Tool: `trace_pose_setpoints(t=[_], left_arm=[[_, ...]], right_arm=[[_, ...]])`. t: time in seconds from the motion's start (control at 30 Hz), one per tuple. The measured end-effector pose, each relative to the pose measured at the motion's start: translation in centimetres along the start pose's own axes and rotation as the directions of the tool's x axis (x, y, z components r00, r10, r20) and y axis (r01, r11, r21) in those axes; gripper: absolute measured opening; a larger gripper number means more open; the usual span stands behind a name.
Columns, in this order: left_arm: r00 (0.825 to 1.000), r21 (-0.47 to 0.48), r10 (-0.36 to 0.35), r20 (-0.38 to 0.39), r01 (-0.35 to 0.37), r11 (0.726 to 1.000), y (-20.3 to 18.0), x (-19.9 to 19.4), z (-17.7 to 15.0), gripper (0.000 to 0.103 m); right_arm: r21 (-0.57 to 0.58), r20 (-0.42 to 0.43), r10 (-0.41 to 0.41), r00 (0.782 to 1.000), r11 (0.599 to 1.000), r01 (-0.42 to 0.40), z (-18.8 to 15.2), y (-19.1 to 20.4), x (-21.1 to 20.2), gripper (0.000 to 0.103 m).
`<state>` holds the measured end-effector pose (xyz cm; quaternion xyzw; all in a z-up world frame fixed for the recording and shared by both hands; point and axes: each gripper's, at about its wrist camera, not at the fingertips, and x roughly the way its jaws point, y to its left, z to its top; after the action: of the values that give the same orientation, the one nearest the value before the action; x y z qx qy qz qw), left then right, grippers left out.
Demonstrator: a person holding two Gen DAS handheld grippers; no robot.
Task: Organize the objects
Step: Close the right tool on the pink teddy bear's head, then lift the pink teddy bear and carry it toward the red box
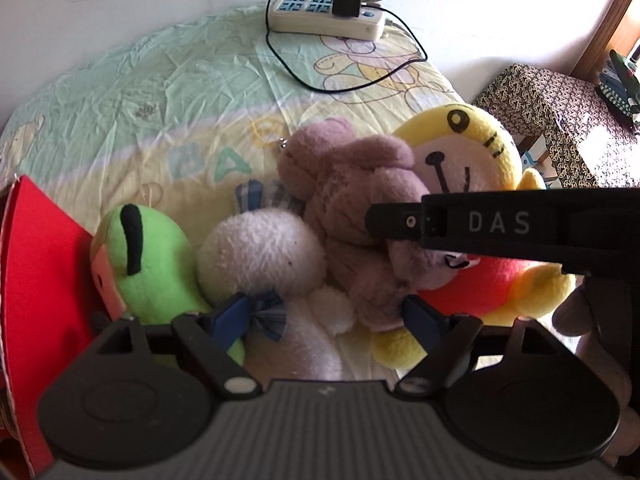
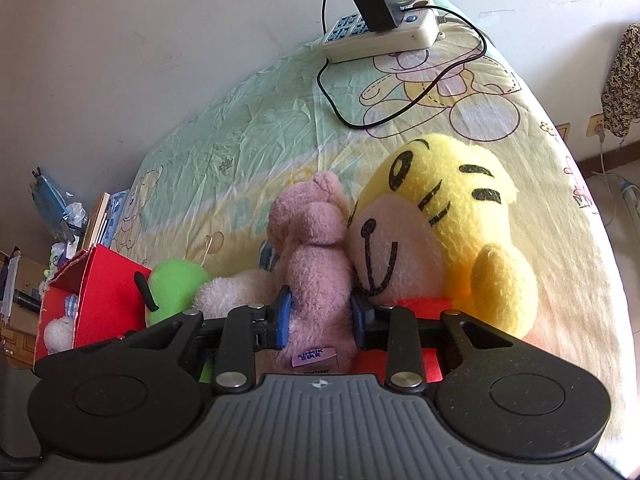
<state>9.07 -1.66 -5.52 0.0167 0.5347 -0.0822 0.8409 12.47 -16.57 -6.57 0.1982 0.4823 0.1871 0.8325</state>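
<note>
While the right gripper reaches in low over the near edge of the bed, its blue pads are clenched on the pink plush bear, one on each flank. The left gripper hangs level just above the toys, released, its fingers spread on either side of the white plush without pressing it.

Four plush toys lie in a row along the near edge of the bed: the big yellow plush at the right end, the pink plush bear leaning against its face, then the white plush, then the green plush at the left end, touching one red box standing beside the bed. One power strip with one black charger plugged in sits at the far edge.

Only the right wrist view shows a small white toy inside the red box and the label on the bear. Only the left wrist view shows the right gripper's finger crossing in front of the yellow plush, and a patterned cloth beyond the bed's right edge.
</note>
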Motion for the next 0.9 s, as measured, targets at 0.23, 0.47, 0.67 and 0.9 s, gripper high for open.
trace_pose_setpoints(t=[0.23, 0.47, 0.67, 0.9], left_arm=[[1.0, -0.015, -0.013, 0.003, 0.013, 1.0, 0.3, -0.5, -0.4, 0.088], [0.998, 0.005, -0.051, 0.03, 0.051, 0.999, 0.3, -2.6, -1.3, 0.091], [0.988, 0.018, -0.15, 0.019, 0.15, 0.989, 0.8, -4.1, -3.5, 0.091], [0.972, 0.076, -0.233, -0.022, 0.234, 0.969, 0.5, -4.4, -6.9, 0.091]], right_arm=[[-0.012, -0.007, 0.034, 0.999, 0.999, -0.034, -0.3, 0.3, -1.5, 0.03], [-0.034, -0.006, 0.073, 0.997, 0.997, -0.073, -1.4, 1.3, -3.7, 0.029], [-0.033, -0.049, 0.123, 0.991, 0.992, -0.125, -3.5, 1.9, -5.0, 0.029], [-0.06, -0.128, 0.091, 0.988, 0.993, -0.099, -6.1, 1.5, -4.9, 0.029]])
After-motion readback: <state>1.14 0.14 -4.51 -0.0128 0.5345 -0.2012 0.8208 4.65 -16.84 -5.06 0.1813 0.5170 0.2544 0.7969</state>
